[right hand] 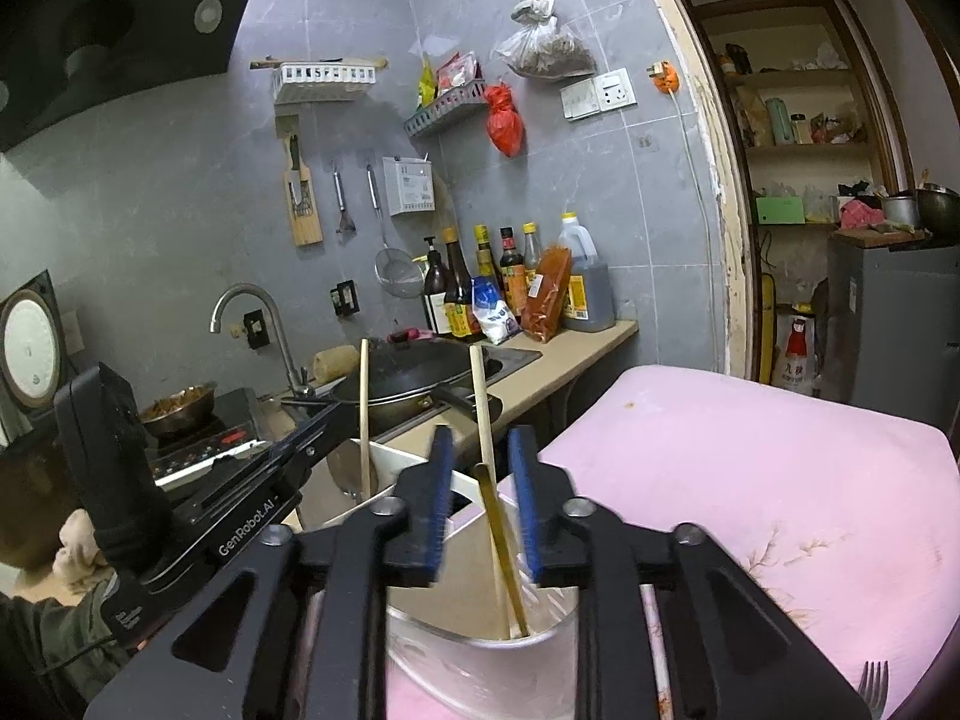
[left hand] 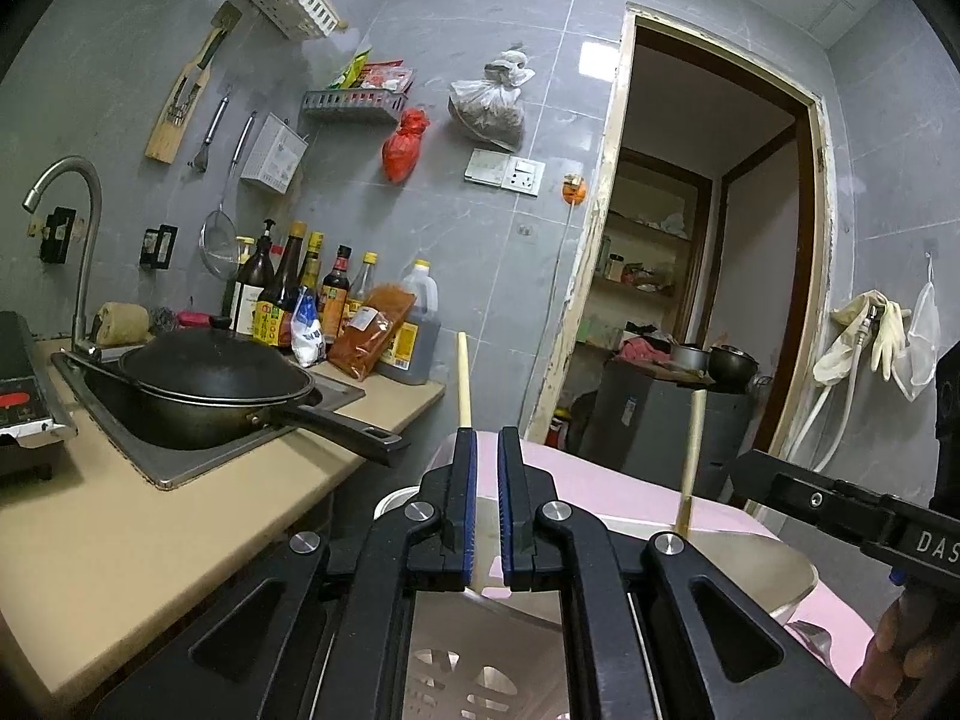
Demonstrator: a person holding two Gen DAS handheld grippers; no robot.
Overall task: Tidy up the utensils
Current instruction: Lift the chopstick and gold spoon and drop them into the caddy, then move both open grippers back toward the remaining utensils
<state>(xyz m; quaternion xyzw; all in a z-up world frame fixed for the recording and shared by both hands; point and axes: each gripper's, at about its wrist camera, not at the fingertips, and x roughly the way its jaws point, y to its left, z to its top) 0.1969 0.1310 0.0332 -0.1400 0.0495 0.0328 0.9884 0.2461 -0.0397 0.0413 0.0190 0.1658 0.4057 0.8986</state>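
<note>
**Item: chopsticks, wooden or bamboo by the look.**

**Location.** One pale chopstick (left hand: 462, 372) stands upright at the far left of the utensil holder (right hand: 384, 456). Two more chopsticks (right hand: 501, 540) lean together in the holder's near round compartment. The holder sits on the left edge of the pink-covered counter (right hand: 750, 450). A fork (right hand: 873, 681) lies loose at the counter's near right corner, well apart from the holder.

**Left claw** (left hand: 487, 438). Narrow, with only a slit between the pads. The pale chopstick runs down behind its left finger, so you cannot tell whether it is pinched or merely beside the pad.

**Right claw** (right hand: 483, 435). Jaws stand apart and hold nothing. The leaning pair passes between the pads without touching either.

**Handling.**
- The chopsticks are probably light, stiff and slender, with a smooth surface that may slip or pivot in a pinch.
- Take hold on the upper half of the shaft, well above the holder's rim, with the stick square across the pads so it cannot swing.
- The fork is likely heavier and rigid. Its flat handle is the sensible place to grip, and lying flat against the cloth it may be awkward to get under.
- The holder looks like light plastic and may shift or tip if a stick is levered against its wall.
</note>
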